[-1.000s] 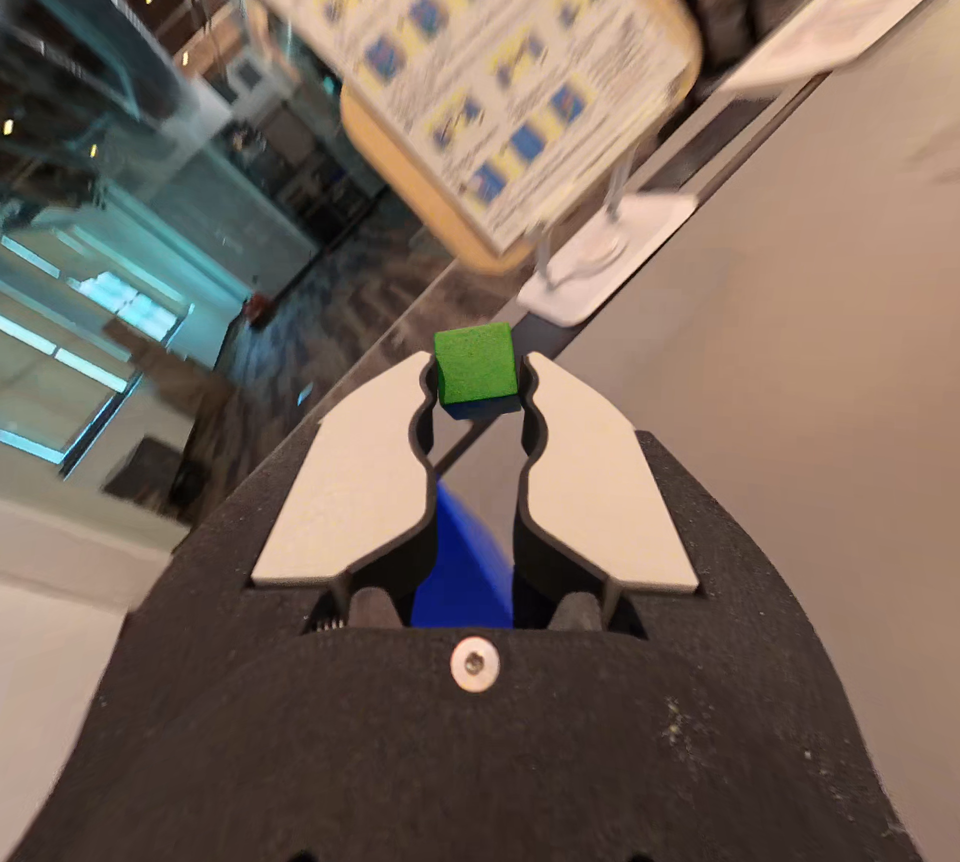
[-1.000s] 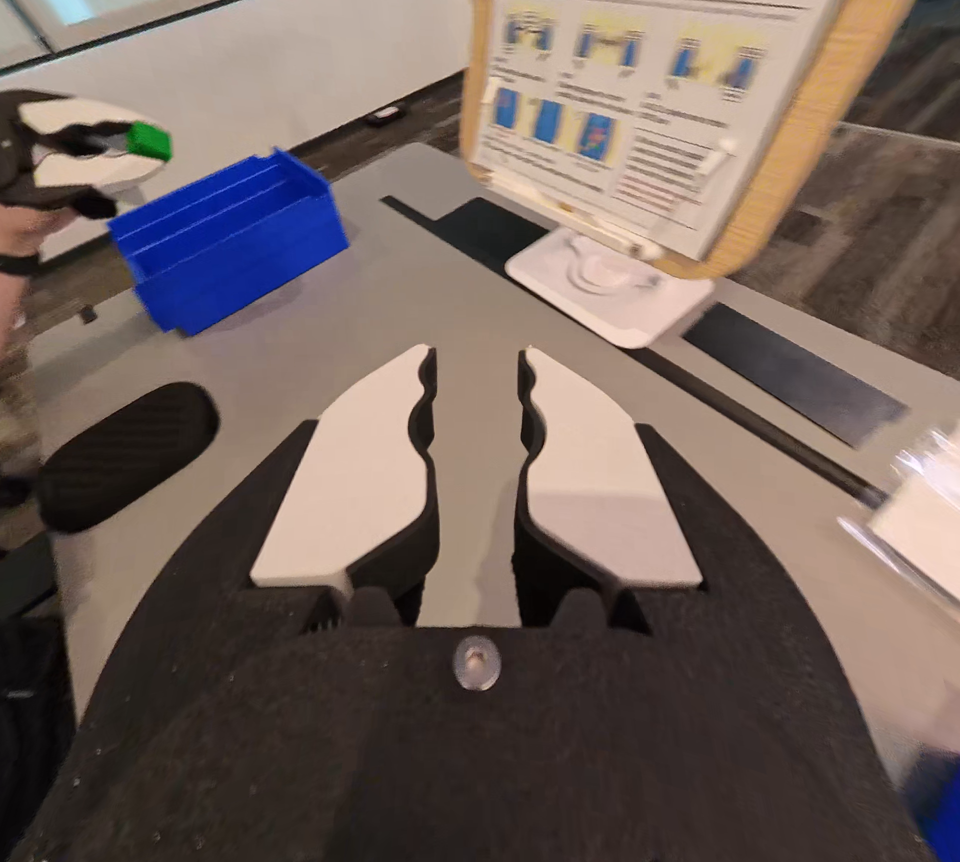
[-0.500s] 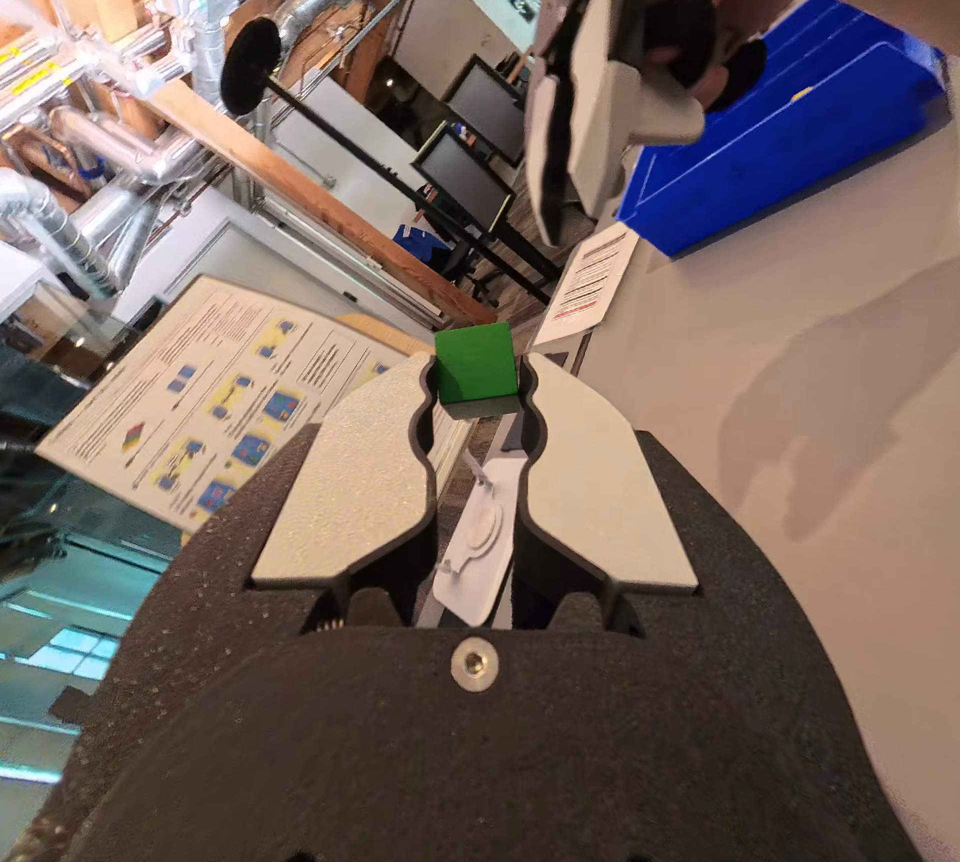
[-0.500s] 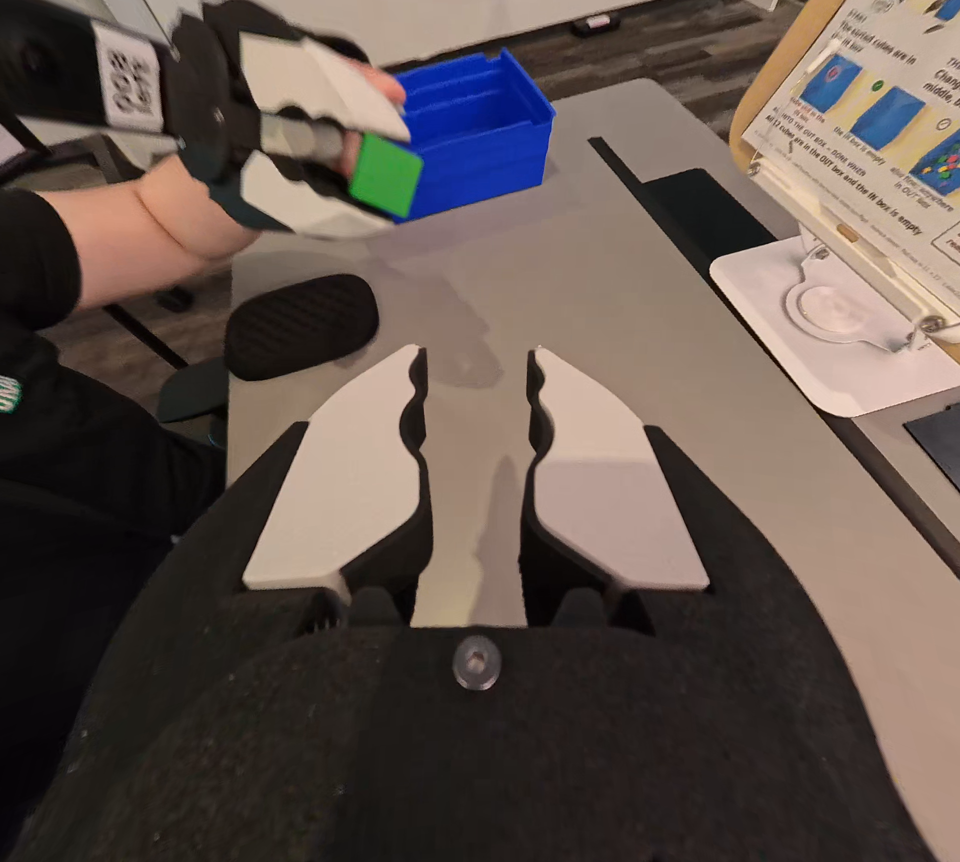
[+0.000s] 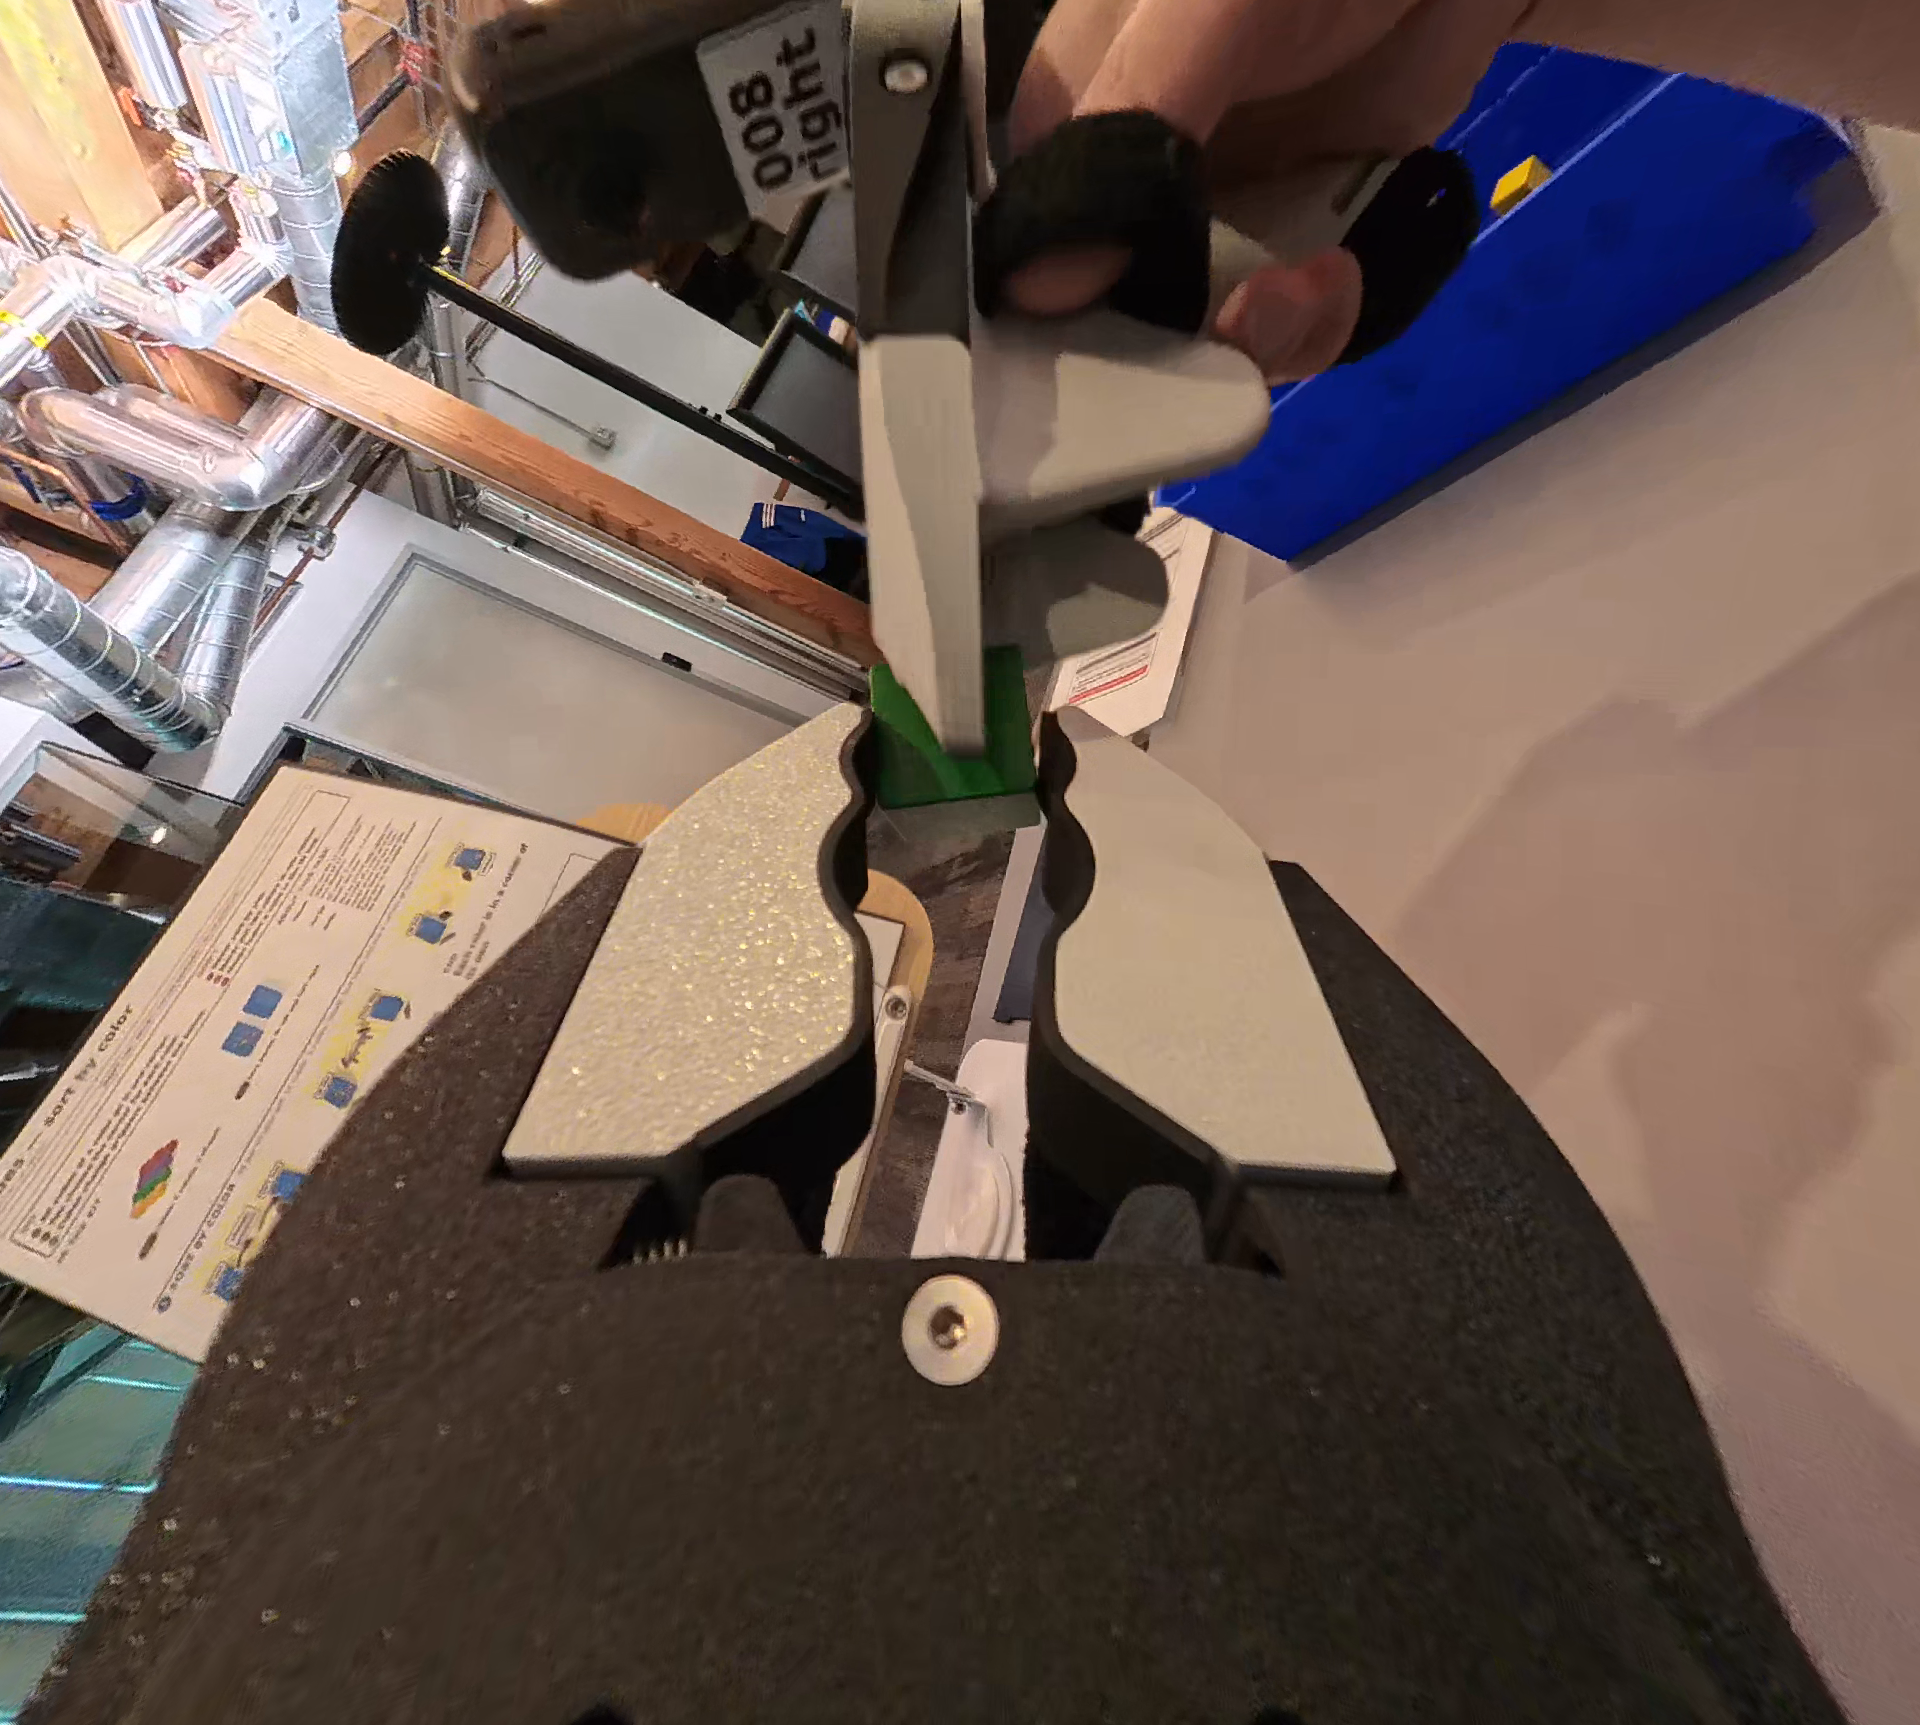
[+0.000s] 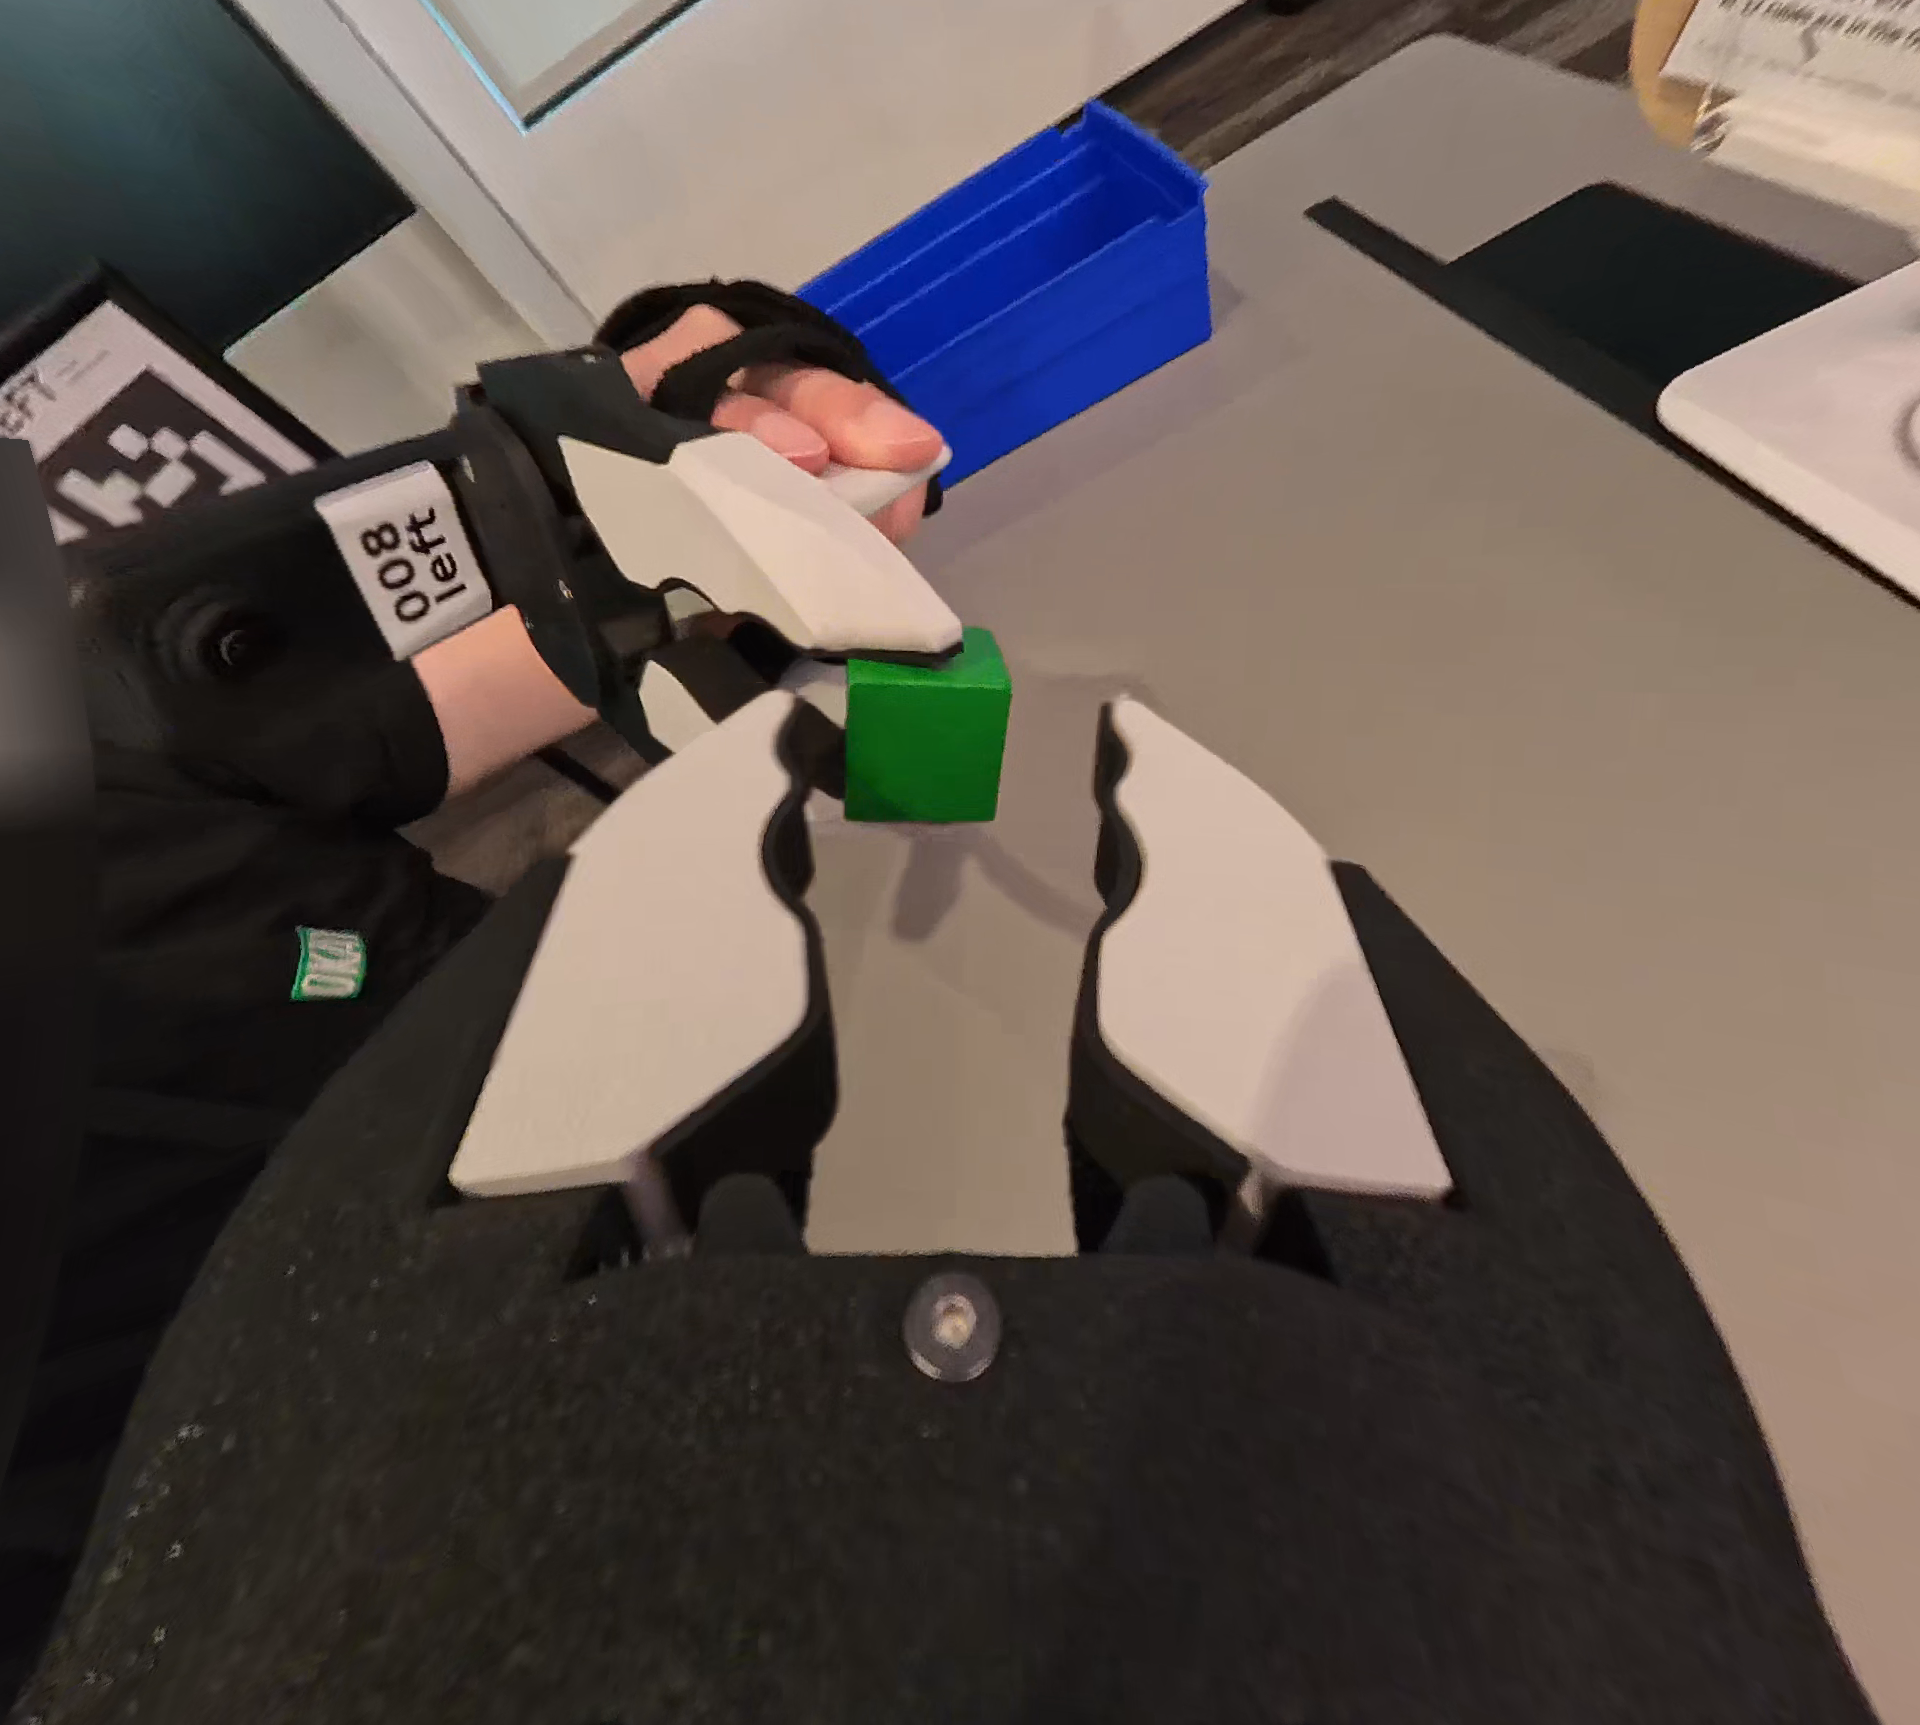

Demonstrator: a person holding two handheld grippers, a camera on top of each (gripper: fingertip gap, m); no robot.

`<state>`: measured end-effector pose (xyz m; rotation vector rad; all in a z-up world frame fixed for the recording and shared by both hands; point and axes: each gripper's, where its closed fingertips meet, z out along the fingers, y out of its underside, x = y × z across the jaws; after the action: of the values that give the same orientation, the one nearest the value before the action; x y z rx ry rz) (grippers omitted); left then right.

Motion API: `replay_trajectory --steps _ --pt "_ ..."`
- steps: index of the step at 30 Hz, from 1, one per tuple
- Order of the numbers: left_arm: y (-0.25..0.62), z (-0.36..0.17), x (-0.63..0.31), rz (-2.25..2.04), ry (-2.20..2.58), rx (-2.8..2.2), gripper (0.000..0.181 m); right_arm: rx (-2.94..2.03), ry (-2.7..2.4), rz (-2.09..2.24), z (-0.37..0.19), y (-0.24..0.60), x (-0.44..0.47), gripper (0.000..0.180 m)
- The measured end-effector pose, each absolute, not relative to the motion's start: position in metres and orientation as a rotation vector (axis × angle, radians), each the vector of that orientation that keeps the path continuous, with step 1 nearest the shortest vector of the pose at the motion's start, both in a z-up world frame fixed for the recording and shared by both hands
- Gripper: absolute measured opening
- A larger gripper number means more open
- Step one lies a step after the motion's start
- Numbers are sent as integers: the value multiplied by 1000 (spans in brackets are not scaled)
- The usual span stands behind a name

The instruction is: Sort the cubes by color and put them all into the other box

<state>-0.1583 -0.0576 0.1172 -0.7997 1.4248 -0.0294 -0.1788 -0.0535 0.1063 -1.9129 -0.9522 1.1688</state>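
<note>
The grey bench [image 6: 1455,636] lies bare between the hand-held grippers and the blue box [image 6: 1039,293] at its far edge. The left hand-held gripper [image 5: 951,776], rolled sideways, clamps the green cube [image 6: 925,740] in mid-air above the bench. The right hand-held gripper [image 6: 945,740] stands spread, fingertips flanking the cube.

A grey table [image 6: 1455,688] carries a blue box [image 6: 1023,304] at its far left edge, a white stand base [image 6: 1808,439] at far right, and a black strip [image 6: 1621,293] between them.
</note>
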Motion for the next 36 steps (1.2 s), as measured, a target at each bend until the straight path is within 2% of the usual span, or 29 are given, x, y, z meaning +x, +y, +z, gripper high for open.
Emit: replay_trajectory --steps 1,2,6,11,14,17,19,23,27,29,31,36 --pt "-57 116 -157 -34 1430 -807 29 -1910 -1000 1180 105 -56 -181 33" --pt "-56 116 -157 -36 1428 -817 29 -1910 -1006 1194 106 -56 -182 29" --pt "-54 118 -161 -66 1382 -845 29 -1896 -993 1235 107 -52 -184 28" --pt "-51 111 -175 -111 1330 -929 55 -1923 -951 1193 104 -43 -154 28" --pt "-49 93 -193 -195 1296 -1050 65 -1972 -774 914 101 -26 -77 28" --pt "-50 79 -220 -210 1253 -1114 61 -2017 -477 433 84 -19 57 28" --pt "-48 71 -241 -181 1222 -1159 59 -2104 -259 159 49 -39 148 28" --pt "-50 55 -270 -183 1170 -1237 54 -2356 160 164 -44 -86 244 28" --pt "-44 42 -285 -176 1127 -1289 51 -2350 275 182 -80 -74 270 28" --pt "-42 38 -289 -180 1115 -1310 50 -2297 310 178 -79 -60 274 29" --pt "-41 35 -292 -178 1107 -1322 50 -2193 343 231 -67 -46 274 41" --pt "-39 37 -308 -132 1063 -1334 49 -1881 290 295 0 -46 268 46"
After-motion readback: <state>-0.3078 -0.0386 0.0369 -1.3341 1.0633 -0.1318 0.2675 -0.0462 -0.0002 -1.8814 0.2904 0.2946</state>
